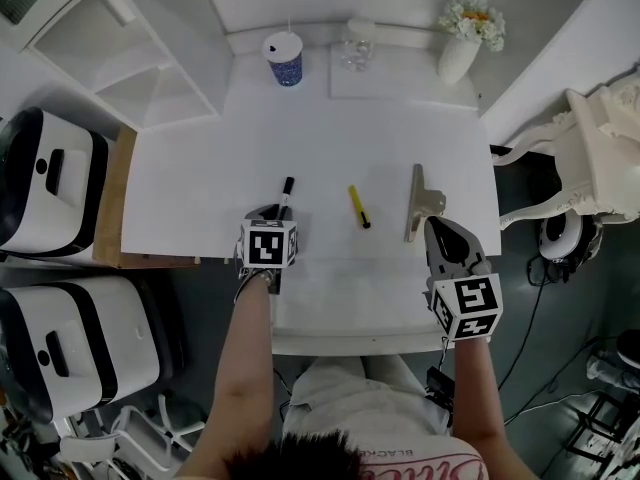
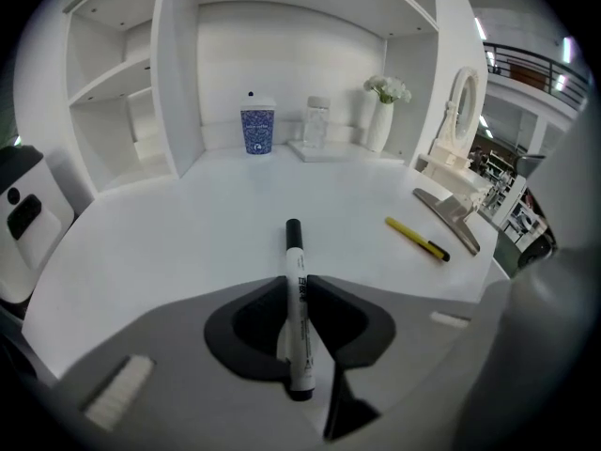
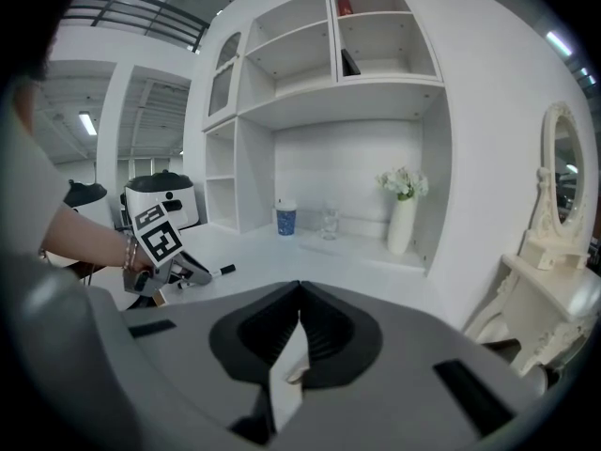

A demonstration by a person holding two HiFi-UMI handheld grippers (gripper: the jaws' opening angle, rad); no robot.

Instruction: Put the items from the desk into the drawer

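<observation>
Right claw [image 1: 438, 226] pinched shut, empty; left claw [image 2: 299, 285] squeezes the marker [image 2: 294, 247], ready to lift it off the counter [image 1: 200, 178].

Wide and bare across the middle and left of the white desk top [image 1: 190, 178], with open passage from the front edge towards the back. Along the back wall, a row in the way: blue paper cup with white lid [image 1: 284, 66], clear glass jar [image 1: 356, 48], white vase of flowers [image 1: 457, 60]. Near the front, only gaps between black-capped white marker [image 1: 286, 190], yellow pen with black tip [image 1: 358, 207] and long silver metal clip [image 1: 414, 198]. Hemmed in at back left by white shelf unit [image 1: 120, 58], and at right by ornate white furniture piece [image 1: 600, 158].
</observation>
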